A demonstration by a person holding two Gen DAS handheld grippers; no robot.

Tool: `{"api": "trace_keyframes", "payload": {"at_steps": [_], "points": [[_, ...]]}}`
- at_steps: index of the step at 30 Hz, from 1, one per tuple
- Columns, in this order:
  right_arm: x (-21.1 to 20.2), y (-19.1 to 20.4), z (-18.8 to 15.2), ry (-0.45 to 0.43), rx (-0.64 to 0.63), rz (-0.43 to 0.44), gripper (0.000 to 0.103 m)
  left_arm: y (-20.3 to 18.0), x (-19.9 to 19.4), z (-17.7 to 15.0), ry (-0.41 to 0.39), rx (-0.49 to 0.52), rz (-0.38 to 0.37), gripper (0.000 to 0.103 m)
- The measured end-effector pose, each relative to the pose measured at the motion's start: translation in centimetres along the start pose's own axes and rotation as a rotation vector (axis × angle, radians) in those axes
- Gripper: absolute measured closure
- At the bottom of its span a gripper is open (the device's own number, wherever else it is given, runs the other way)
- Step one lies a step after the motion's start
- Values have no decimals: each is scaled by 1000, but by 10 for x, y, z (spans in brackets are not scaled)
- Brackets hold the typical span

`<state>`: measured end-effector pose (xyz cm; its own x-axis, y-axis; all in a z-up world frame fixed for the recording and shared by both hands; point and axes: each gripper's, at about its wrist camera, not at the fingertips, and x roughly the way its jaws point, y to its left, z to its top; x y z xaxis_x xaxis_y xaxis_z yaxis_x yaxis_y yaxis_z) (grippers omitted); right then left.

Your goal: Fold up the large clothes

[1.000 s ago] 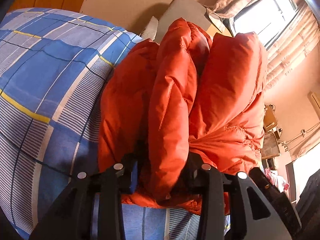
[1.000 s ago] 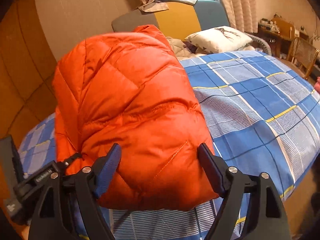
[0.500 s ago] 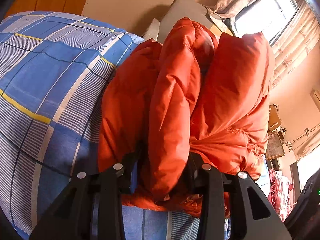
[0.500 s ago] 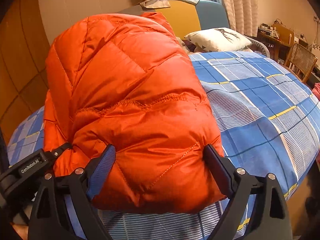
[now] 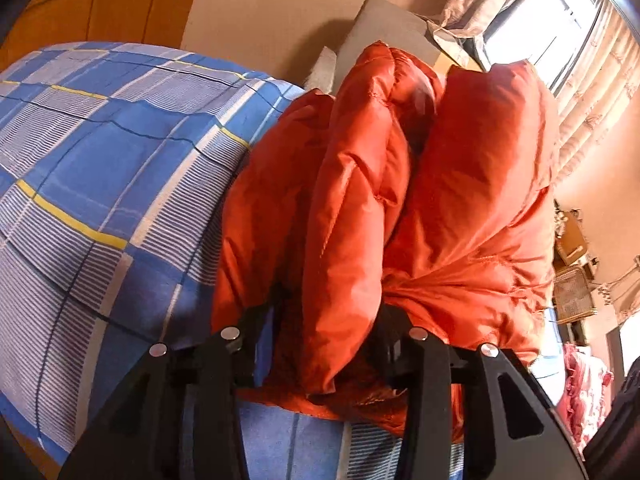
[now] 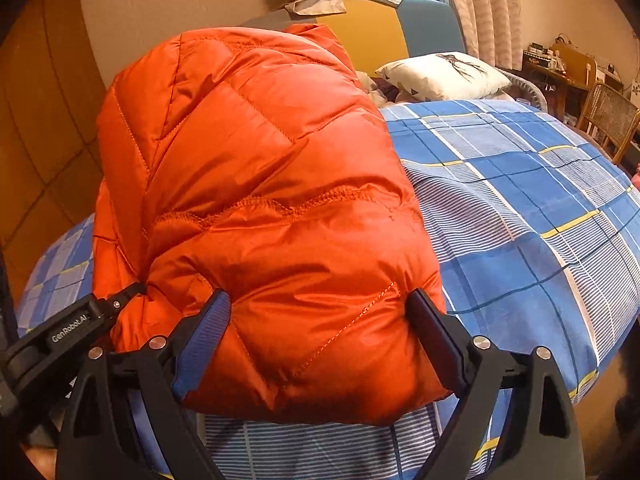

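Observation:
An orange quilted puffer jacket (image 6: 272, 208) lies folded into a thick bundle on a bed with a blue plaid sheet (image 6: 520, 208). In the left wrist view the jacket (image 5: 460, 208) shows as stacked puffy layers. My left gripper (image 5: 328, 320) is shut on one middle layer at the bundle's near edge. My right gripper (image 6: 320, 320) has its jaws spread wide around the bundle's near end, with the fingers (image 6: 204, 340) pressing into the fabric on both sides. The left gripper's black body (image 6: 68, 332) shows at the bundle's left side.
A white pillow (image 6: 440, 76) lies at the head of the bed by a yellow and blue headboard (image 6: 384, 36). A curtained window (image 5: 552, 28) is behind. A wicker chair (image 6: 608, 116) and a cluttered desk (image 6: 560, 64) stand at the right. The plaid sheet (image 5: 100, 168) spreads left.
The right gripper has moved in on the bundle, and its fingers now press into the near end. The left gripper keeps its hold, and the bundle has shifted slightly.

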<state>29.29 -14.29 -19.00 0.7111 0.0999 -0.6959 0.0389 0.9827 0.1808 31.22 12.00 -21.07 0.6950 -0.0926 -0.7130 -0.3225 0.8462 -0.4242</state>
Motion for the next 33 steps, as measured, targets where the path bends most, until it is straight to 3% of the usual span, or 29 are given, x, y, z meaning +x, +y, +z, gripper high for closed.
{"api": "trace_keyframes", "payload": {"at_steps": [11, 17, 23, 28, 33], "points": [[9, 6, -1, 15, -24, -20, 10, 4, 5, 1, 12, -2, 25, 57], [12, 4, -2, 22, -19, -12, 9, -4, -6, 1, -26, 30, 47, 53], [13, 5, -2, 28, -24, -7, 9, -7, -20, 2, -45, 11, 10, 51], [12, 4, -1, 33, -23, -3, 9, -11, -42, 5, -107, 19, -24, 36], [13, 7, 0, 38, -32, -14, 9, -27, -31, 12, -59, 93, -17, 38]]}}
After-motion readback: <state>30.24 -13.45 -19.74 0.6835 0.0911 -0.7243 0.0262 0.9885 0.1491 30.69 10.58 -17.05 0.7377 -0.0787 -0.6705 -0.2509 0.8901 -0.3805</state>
